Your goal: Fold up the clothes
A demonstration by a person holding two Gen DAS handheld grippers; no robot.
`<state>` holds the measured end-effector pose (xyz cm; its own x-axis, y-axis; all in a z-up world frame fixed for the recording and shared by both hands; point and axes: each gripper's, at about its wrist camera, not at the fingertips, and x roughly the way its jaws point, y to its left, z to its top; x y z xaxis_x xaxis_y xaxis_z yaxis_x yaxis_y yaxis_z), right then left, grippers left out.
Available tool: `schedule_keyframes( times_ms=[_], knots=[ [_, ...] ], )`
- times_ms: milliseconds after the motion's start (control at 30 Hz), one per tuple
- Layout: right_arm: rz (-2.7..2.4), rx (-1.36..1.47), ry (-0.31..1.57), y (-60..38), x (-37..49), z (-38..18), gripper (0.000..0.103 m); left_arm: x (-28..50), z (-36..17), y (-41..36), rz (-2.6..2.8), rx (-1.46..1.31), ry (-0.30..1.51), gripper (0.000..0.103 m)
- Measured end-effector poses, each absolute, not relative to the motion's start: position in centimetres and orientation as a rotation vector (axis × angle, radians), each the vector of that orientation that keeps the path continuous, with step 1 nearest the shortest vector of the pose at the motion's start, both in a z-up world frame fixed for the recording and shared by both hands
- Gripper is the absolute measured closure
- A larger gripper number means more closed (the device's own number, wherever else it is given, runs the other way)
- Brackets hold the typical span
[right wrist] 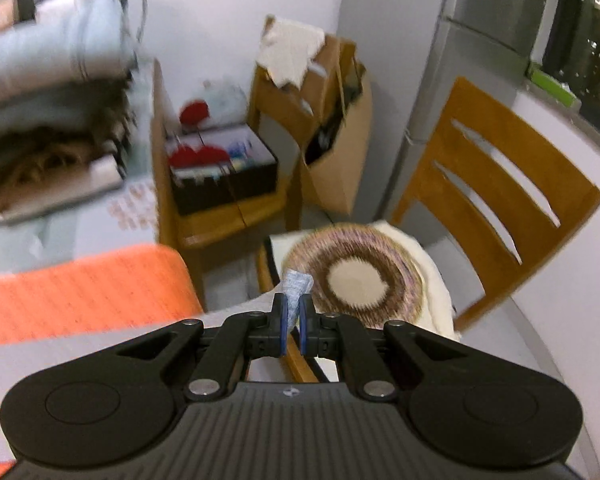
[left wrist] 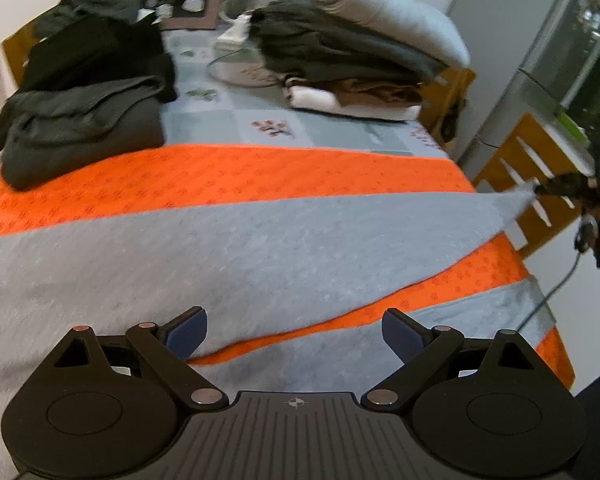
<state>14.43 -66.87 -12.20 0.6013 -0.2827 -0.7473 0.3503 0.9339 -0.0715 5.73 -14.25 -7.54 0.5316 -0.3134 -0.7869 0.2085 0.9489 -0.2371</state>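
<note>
Step in hand: spreading a grey garment (left wrist: pixel 236 248) flat before the first fold, by my reading; one corner is drawn out sideways past the table edge.
Right gripper (right wrist: pixel 294 316): pressed together on a corner of the grey fabric, a small tuft of which sticks up above the blue pads (right wrist: pixel 285 318).
Left gripper (left wrist: pixel 294 336): spread wide, pinching nothing; it hangs just above the near part of the garment.
Location of garment: lying across the orange mat (left wrist: pixel 228 176) on the table, stretched to a taut point towards the right gripper at the far right of the left wrist view.
Advice, tension: keep the pull low and even, so the cloth slides flat rather than lifting off the mat.
Advice, left side: likely best to pin or pinch the near edge, so both ends align before folding.
Risk: the corner bite is small and could slip out under a sharp tug.
Garment, material: soft knit, faintly speckled, matte, limp; it drapes without creases where taut.
Mat, material: bright orange, woven or embossed in a small repeating pattern.
Dark pile (left wrist: pixel 80 120): charcoal clothes, folded thick, at the left.
Mixed stack (left wrist: pixel 352 60): grey, brown and white items, behind.
Chair (right wrist: pixel 496 200): wooden, slatted back, with a round-patterned cushion (right wrist: pixel 356 276).
</note>
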Motion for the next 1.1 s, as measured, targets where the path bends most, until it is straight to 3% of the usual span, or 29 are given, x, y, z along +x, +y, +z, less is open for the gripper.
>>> schedule_keyframes(
  times_ms=[167,267,400,633,733,1100],
  knots=[
    [-0.348,0.065,0.854,-67.1,13.1,-12.8,0.092,4.7,-7.5,-13.8,-0.283,-0.141,0.959,0.008],
    [-0.326,0.01,0.843,-66.7,11.7,-12.4,0.081,4.1,-7.3,-14.1,-0.29,-0.13,0.952,0.008],
    [-0.196,0.003,0.836,-65.8,9.1,-11.8,0.074,3.4,-6.9,-14.7,-0.294,-0.098,0.931,0.008],
    [0.098,-0.079,0.934,-62.0,5.1,-13.9,0.072,1.9,-7.1,-15.0,-0.256,-0.083,0.918,0.008],
    [0.167,-0.15,0.972,-60.0,4.3,-15.2,0.065,1.2,-7.4,-14.9,-0.221,-0.075,0.918,0.008],
    [0.354,-0.241,0.952,-55.5,6.1,-15.3,0.065,-1.3,-7.6,-10.9,0.025,-0.109,0.906,0.008]
  ],
)
